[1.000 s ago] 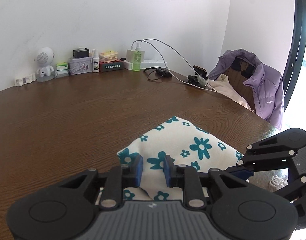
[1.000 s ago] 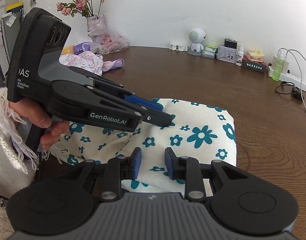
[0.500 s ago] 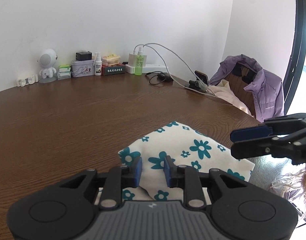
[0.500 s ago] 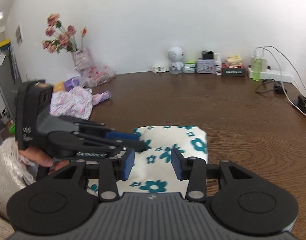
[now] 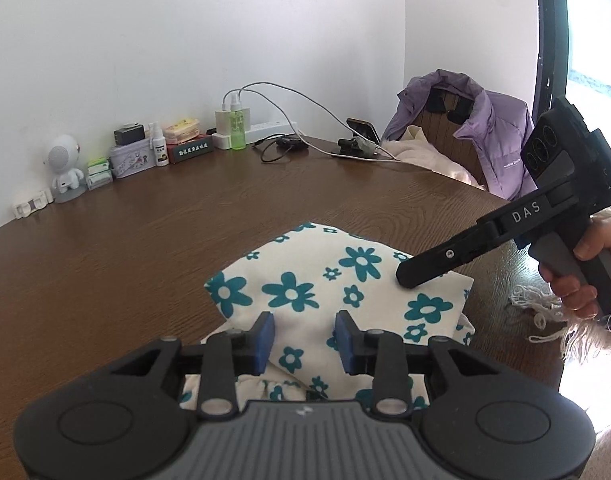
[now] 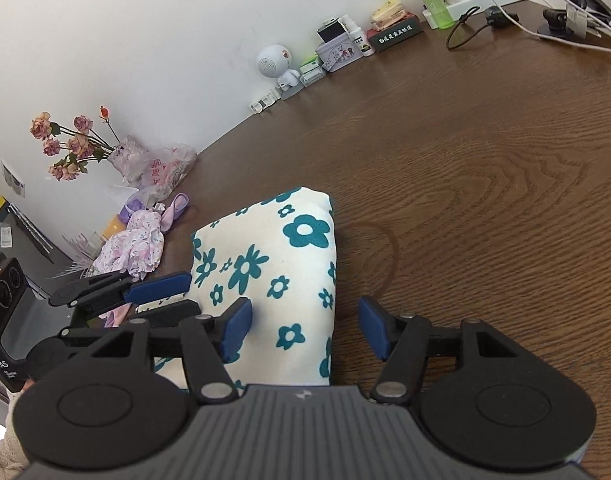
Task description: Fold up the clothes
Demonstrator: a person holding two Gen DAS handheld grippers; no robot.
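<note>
A cream garment with teal flowers [image 5: 337, 280] lies folded into a thick rectangle on the brown wooden table [image 5: 145, 240]; it also shows in the right wrist view [image 6: 273, 264]. My left gripper [image 5: 305, 338] is open just above the garment's near edge, holding nothing; it also shows in the right wrist view [image 6: 161, 296]. My right gripper [image 6: 303, 330] is wide open over the garment's right edge, empty. In the left wrist view the right gripper [image 5: 405, 276] hovers over the garment's right side.
Along the back wall stand a white robot figure [image 5: 63, 168], small boxes [image 5: 129, 156], a green bottle [image 5: 237, 124], a power strip with cables [image 5: 265, 128] and a phone on a stand [image 5: 361, 132]. A purple jacket [image 5: 489, 136] hangs on a chair. Flowers [image 6: 65, 148] and pink clothes [image 6: 133, 248] lie at the left.
Both grippers have opened and let go of the garment, which now lies folded. The right gripper lifted away and tilted, and the left gripper drew back a little.
</note>
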